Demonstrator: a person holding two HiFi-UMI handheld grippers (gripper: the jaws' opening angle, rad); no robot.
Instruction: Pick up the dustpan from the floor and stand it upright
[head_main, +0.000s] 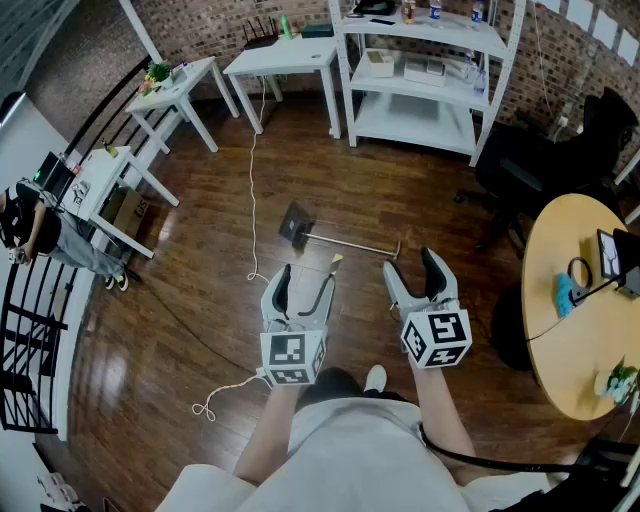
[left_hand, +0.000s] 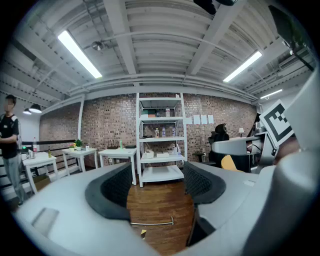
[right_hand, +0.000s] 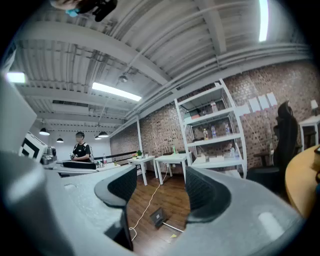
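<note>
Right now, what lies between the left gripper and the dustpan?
Only a small yellow scrap on bare wood floor, just short of the dustpan handle; the head view shows it.

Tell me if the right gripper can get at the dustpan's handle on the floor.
Probably yes: the right gripper is open and empty, and only bare floor separates it from the dustpan handle just ahead.

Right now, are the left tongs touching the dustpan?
Apart. The left gripper view shows the left tongs open and empty, with the dustpan lying on the floor beyond them.
</note>
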